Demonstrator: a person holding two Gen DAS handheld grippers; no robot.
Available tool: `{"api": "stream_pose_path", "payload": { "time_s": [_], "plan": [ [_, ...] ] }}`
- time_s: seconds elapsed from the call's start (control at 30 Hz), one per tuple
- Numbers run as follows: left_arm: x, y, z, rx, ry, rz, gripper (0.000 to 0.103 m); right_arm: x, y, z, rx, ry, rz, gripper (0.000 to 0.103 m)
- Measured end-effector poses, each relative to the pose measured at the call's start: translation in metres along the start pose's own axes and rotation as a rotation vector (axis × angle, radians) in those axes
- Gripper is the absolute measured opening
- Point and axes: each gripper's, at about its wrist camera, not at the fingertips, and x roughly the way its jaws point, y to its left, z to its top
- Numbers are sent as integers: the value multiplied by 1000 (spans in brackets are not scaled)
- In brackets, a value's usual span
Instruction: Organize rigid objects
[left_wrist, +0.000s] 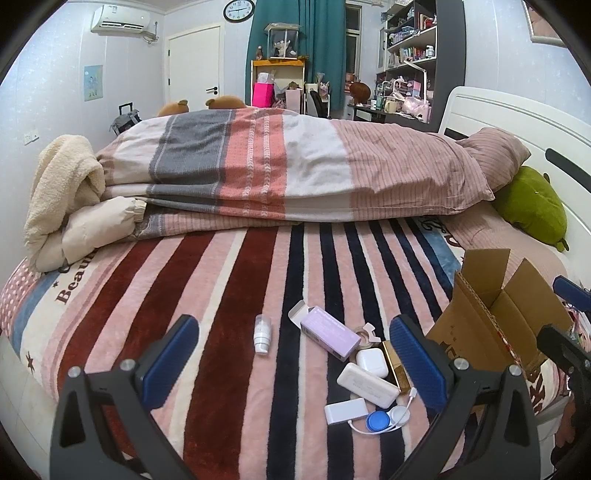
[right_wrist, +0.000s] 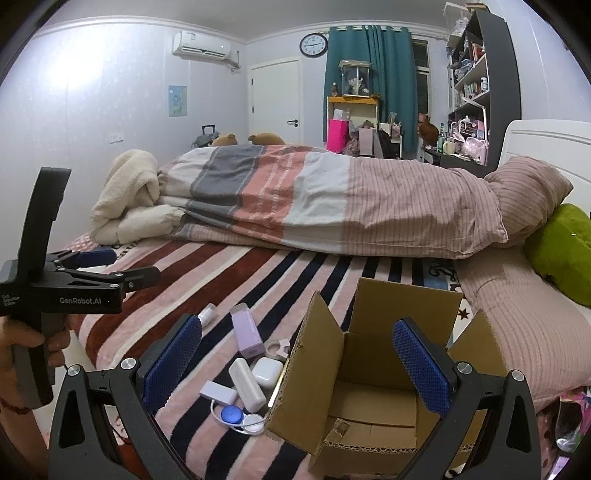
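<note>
Small rigid items lie in a cluster on the striped blanket: a purple box (left_wrist: 330, 333), a white earbud case (left_wrist: 372, 362), a white flat case (left_wrist: 367, 384), a white hub with cable (left_wrist: 346, 411), a blue and white lens case (left_wrist: 377, 421), a gold box (left_wrist: 396, 365), a tape roll (left_wrist: 365, 336) and a small clear bottle (left_wrist: 262, 333) apart to the left. An open, empty cardboard box (right_wrist: 373, 387) stands to their right. My left gripper (left_wrist: 295, 363) is open above the cluster. My right gripper (right_wrist: 297, 365) is open over the box's left flap. The left gripper also shows in the right wrist view (right_wrist: 107, 264).
A folded striped quilt (left_wrist: 280, 173) and a cream jacket (left_wrist: 66, 199) lie across the far half of the bed. A green plush (left_wrist: 532, 205) sits by the white headboard (left_wrist: 517, 122). The bed edge runs close along the near side.
</note>
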Motion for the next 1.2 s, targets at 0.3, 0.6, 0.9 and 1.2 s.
{"api": "stream_pose_path", "payload": {
  "time_s": [0.3, 0.6, 0.9, 1.2],
  "plan": [
    [-1, 0, 0, 0, -1, 5, 102, -6, 3, -3, 5, 1, 14, 103],
    [-15, -1, -6, 4, -15, 10, 102, -7, 6, -5, 1, 0, 17, 103],
    [-17, 2, -3, -1, -22, -1, 103, -7, 6, -5, 5, 1, 16, 103],
    [-16, 4, -4, -8, -24, -10, 103, -7, 8, -5, 5, 1, 21, 103]
  ]
}}
